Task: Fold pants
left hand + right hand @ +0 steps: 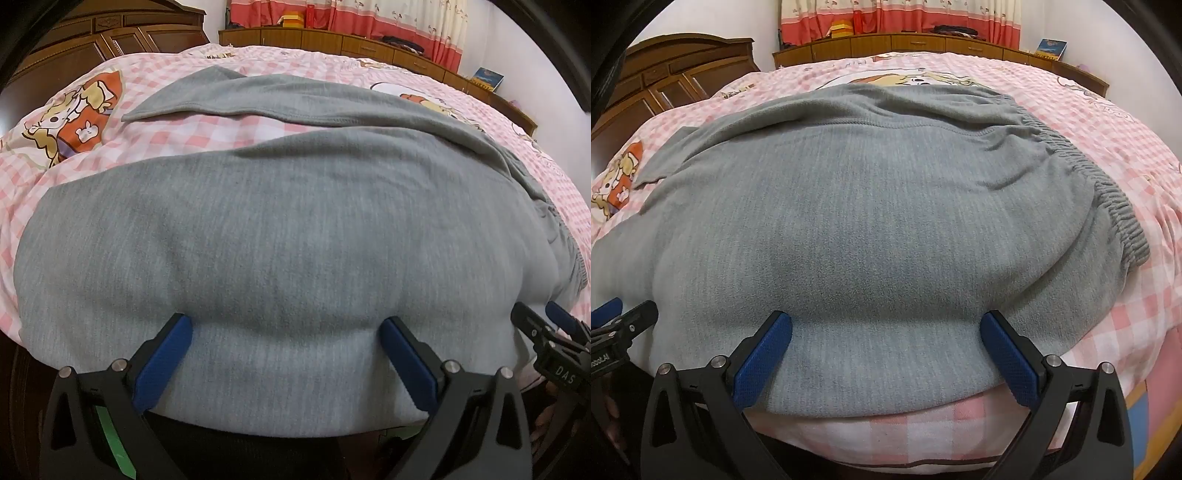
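Grey pants [280,229] [871,221] lie spread sideways on the pink checked bed cover [221,133] [1115,325]. Their elastic waistband [1108,192] is at the right, and the two legs run left, the far leg's cuff [166,103] apart from the near leg. My left gripper [286,325] is open wide over the near leg's front edge, its blue pads [162,362] straddling flat fabric without pinching it. My right gripper [886,319] is open the same way nearer the waist. Each gripper shows at the other view's edge, the right gripper [546,332] and the left gripper [617,325].
A dark wooden headboard [683,70] stands at the left. A low wooden cabinet [923,44] runs along the bed's far side below red and cream curtains [905,14], with a book [1051,48] and a yellow box [842,27] on it. The bed's near edge [886,446] is just below the grippers.
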The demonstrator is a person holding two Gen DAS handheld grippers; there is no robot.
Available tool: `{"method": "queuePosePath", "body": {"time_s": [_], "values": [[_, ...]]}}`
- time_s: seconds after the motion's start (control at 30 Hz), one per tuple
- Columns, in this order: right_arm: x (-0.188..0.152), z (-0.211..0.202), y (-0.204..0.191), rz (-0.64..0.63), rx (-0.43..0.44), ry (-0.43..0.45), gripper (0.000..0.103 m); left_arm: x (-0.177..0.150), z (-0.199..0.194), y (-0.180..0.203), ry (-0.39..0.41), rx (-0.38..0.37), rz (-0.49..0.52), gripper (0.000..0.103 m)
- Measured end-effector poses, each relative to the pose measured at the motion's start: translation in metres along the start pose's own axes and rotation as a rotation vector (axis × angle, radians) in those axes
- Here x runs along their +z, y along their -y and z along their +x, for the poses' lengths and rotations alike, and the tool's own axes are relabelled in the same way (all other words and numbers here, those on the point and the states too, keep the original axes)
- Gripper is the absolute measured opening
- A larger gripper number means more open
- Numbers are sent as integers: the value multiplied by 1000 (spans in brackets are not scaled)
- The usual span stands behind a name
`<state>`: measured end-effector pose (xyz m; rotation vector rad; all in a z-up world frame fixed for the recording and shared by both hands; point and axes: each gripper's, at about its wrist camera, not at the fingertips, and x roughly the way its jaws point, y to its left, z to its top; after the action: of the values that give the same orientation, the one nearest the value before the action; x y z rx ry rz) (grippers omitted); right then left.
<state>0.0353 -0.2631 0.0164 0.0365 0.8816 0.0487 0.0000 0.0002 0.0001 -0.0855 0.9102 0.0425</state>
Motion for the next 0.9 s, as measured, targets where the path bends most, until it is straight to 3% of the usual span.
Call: {"method": "queuePosePath", "body": {"time_s": [0.9], "values": [[3, 0, 0, 3, -2, -8, 103, 1, 1, -2, -13, 6, 2, 103]]}}
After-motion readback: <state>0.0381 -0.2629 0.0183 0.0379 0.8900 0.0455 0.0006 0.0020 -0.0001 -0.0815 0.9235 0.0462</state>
